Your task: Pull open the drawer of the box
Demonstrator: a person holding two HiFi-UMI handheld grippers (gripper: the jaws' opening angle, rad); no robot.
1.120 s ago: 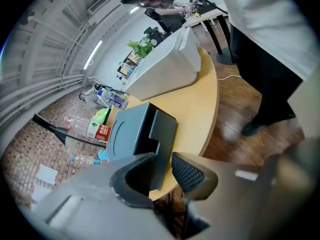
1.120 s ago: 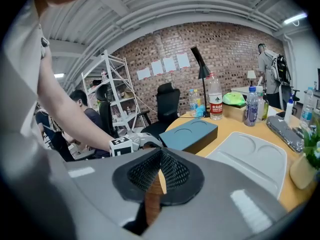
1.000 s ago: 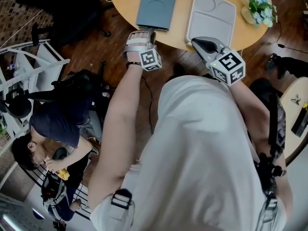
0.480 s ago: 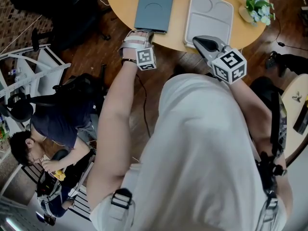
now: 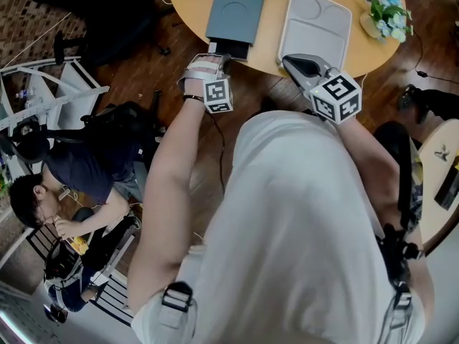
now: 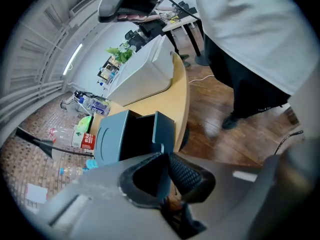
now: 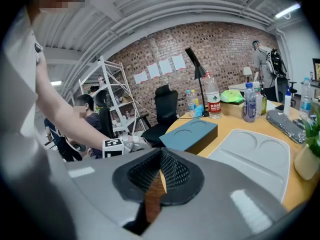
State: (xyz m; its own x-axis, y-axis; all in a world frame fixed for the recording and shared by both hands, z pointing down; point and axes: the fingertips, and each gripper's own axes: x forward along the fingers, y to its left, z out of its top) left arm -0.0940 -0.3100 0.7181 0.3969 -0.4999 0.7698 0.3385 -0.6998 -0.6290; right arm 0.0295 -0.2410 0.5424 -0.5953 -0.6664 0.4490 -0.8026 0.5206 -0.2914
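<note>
Looking down, head view: L gripper [image 5: 219, 54] at table [image 5: 272, 21] edge, tips on drawer [image 5: 230, 49], part out of teal box [image 5: 237, 9]. R gripper [image 5: 288, 61] alongside, tray [image 5: 319, 24] ahead.
L gripper view: jaws just been closing, now clamped on drawer front.
R gripper view: jaws together, nothing between; box beyond tips.

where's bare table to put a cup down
A bare strip of table runs between the box and the tray; a narrower patch lies left of the box, up to the rim. Crowded by the plant and among the bottles at the far edge.
</note>
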